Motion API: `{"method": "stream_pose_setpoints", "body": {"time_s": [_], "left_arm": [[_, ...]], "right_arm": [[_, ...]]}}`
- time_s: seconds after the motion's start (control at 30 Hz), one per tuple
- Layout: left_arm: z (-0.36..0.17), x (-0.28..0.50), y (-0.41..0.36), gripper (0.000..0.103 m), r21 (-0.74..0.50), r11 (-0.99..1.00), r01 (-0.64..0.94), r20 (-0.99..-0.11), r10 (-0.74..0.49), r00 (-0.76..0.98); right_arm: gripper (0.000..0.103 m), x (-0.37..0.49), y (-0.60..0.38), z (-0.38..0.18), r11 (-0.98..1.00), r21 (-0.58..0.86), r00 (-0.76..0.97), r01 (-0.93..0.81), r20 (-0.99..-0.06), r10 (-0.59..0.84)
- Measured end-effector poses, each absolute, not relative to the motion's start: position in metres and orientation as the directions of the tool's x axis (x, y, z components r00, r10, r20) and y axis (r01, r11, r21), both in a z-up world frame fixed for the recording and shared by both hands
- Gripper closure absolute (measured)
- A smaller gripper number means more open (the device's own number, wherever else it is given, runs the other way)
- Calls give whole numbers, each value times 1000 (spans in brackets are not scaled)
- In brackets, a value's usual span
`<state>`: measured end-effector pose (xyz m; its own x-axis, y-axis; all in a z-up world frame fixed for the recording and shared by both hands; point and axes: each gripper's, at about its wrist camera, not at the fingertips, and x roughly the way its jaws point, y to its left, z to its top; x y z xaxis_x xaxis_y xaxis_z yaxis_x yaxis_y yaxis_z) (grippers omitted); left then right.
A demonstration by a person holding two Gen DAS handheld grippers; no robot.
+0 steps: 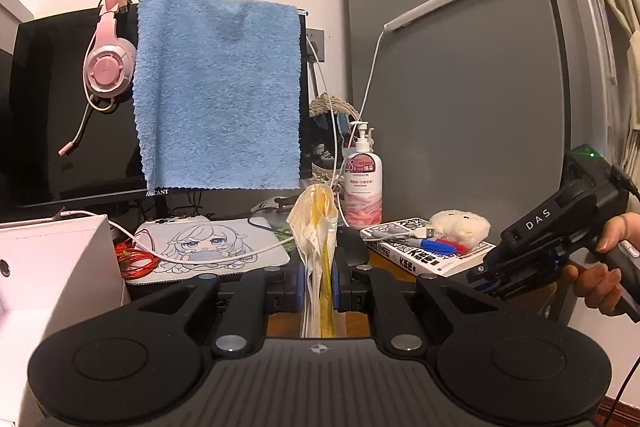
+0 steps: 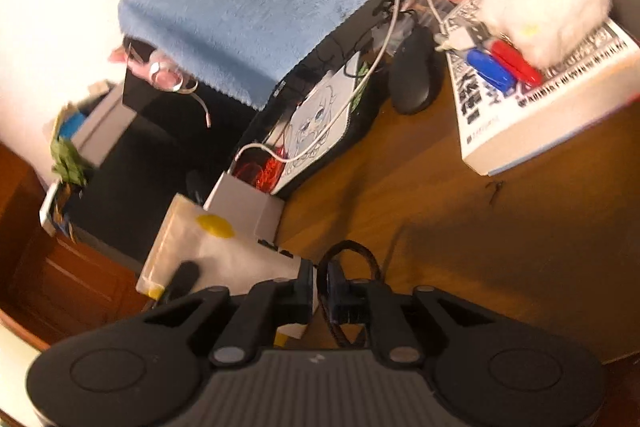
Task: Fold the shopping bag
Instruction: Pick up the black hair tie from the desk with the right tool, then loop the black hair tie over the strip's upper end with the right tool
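1. The left gripper (image 1: 320, 287) had its jaws clamped on the shopping bag (image 1: 316, 247), already a flat layered bundle held above the bench (image 2: 460, 227).
2. The right gripper (image 2: 320, 291) stood beside it, jaws narrow and empty; any remaining folds could not be judged.

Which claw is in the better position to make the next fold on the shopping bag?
Probably the right claw. The left claw is shut on the shopping bag, holding it upright, so it serves as anchor. The right one seems to grip nothing and sits beside the bag.

White-and-yellow shopping bag (image 1: 318, 251), folded flat, stands on edge.
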<state>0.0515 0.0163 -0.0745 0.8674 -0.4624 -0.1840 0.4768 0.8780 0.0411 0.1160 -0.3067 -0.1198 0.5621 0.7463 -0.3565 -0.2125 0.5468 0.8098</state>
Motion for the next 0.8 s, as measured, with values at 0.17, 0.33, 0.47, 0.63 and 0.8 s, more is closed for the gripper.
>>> {"method": "stream_pose_setpoints", "body": {"time_s": [0.17,0.33,0.47,0.63,0.8], "left_arm": [[-76,53,16,91,41,878,476,-188,-461,867],[-80,52,13,91,46,876,480,-191,-464,865],[-82,51,11,91,52,877,477,-192,-460,867],[-83,50,10,92,58,881,470,-188,-453,872],[-83,49,8,92,68,879,471,-186,-453,872]], "right_arm": [[99,113,-303,-113,631,738,587,-238,-409,699],[100,104,-296,-83,626,694,595,-356,-348,724],[100,95,-290,-56,609,649,592,-456,-289,752],[100,94,-272,-23,570,588,551,-574,-238,800],[100,102,-252,-14,626,488,553,-609,-304,776]]}}
